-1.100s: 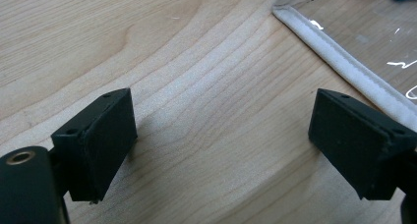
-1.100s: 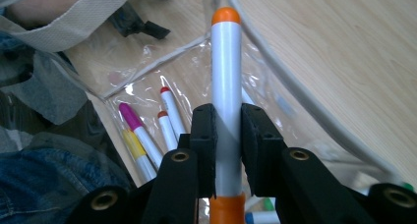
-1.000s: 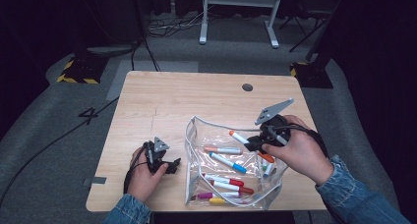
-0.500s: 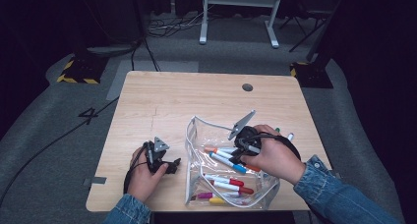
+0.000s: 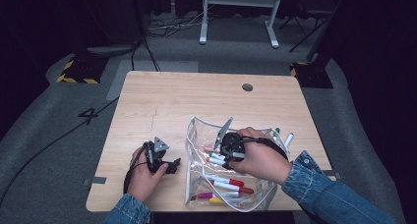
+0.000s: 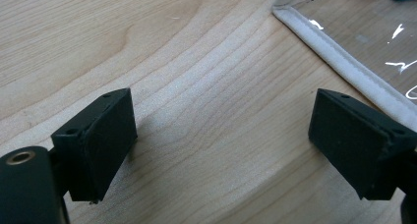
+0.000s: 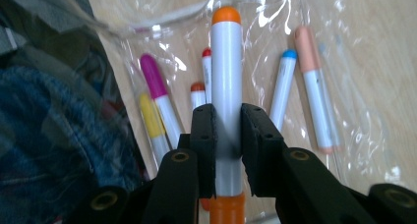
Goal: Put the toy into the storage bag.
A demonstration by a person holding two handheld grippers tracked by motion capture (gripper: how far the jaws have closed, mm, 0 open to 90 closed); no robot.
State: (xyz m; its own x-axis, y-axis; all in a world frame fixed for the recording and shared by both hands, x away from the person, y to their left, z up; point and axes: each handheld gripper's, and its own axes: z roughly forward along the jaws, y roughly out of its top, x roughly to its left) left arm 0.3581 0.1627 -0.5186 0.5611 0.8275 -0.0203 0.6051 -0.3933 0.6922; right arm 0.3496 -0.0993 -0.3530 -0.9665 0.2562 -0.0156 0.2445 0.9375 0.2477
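A: What is the state of the right tool (image 7: 227, 135)?

B: Its jaws are closed on an orange-capped marker (image 7: 226, 86), gripped around the white barrel. The marker is held along the line of the jaws, with the orange cap pointing away from the tool and an orange end showing at the near side.

A: Where is the marker located?

B: In the high view, the right tool (image 5: 222, 154) is held over the open mouth of the clear plastic pouch (image 5: 194, 135), which lies on the wooden counter (image 5: 172, 101). In the right gripper view, the marker is seen above the transparent pouch wall (image 7: 344, 32), with other markers lying beneath it: a pink-capped marker (image 7: 161, 89), a yellow-capped marker (image 7: 150, 118), a blue-capped marker (image 7: 283, 84) and a peach-capped marker (image 7: 314, 96). Whether the held marker touches the pouch cannot be told.

A: And the left tool (image 5: 164, 161)?

B: It is rested low on the counter, just left of the pouch. In the left gripper view, the left tool (image 6: 221, 135) is shown with its jaws spread wide, and only bare wood is between them. The white-trimmed pouch edge (image 6: 339, 67) is seen near the one jaw.
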